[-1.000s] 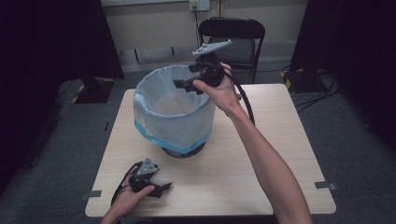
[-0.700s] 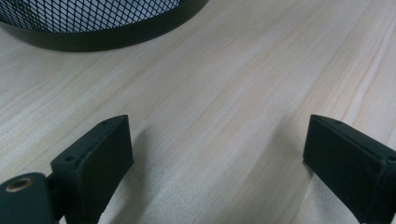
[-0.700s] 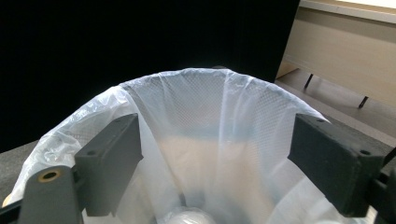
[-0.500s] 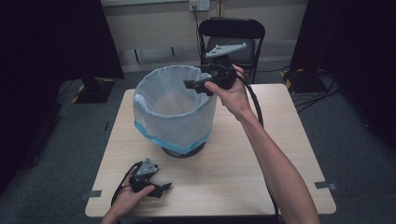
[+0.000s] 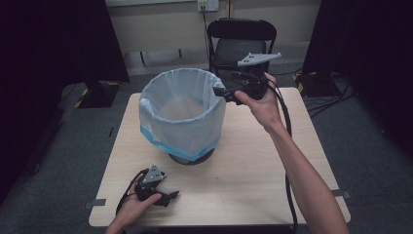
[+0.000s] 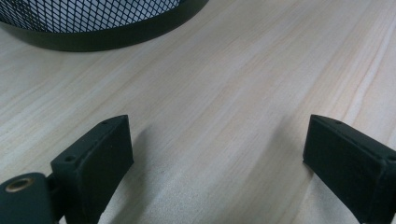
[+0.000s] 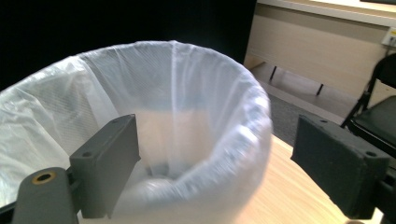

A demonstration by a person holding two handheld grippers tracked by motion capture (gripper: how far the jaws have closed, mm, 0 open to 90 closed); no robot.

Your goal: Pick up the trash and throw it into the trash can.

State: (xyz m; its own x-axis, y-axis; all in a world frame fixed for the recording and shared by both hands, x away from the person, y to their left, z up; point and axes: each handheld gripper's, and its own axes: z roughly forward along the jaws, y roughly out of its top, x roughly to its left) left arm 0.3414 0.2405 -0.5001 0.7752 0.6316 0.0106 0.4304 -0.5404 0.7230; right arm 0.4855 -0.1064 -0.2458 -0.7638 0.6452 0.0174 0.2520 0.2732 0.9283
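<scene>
A black mesh waste bin (image 5: 192,157) lined with a white plastic bag (image 5: 181,114) stands in the middle of the wooden table (image 5: 253,165). My right gripper (image 5: 220,92) hovers just outside the bin's right rim, open, with the bag's rim (image 7: 252,116) between its jaws but not clamped. My left gripper (image 5: 168,197) rests on the table near the front left edge, open and empty; the bin's mesh base (image 6: 93,23) lies ahead of it in the left gripper view.
A black folding chair (image 5: 238,41) stands behind the table. Dark curtains hang at both sides, and cables (image 5: 326,90) lie on the floor at the right. Bare tabletop (image 6: 224,93) stretches in front of the left gripper.
My right gripper has drawn back to the right, from over the bin's opening to just outside its right rim. The left gripper has stayed put.
</scene>
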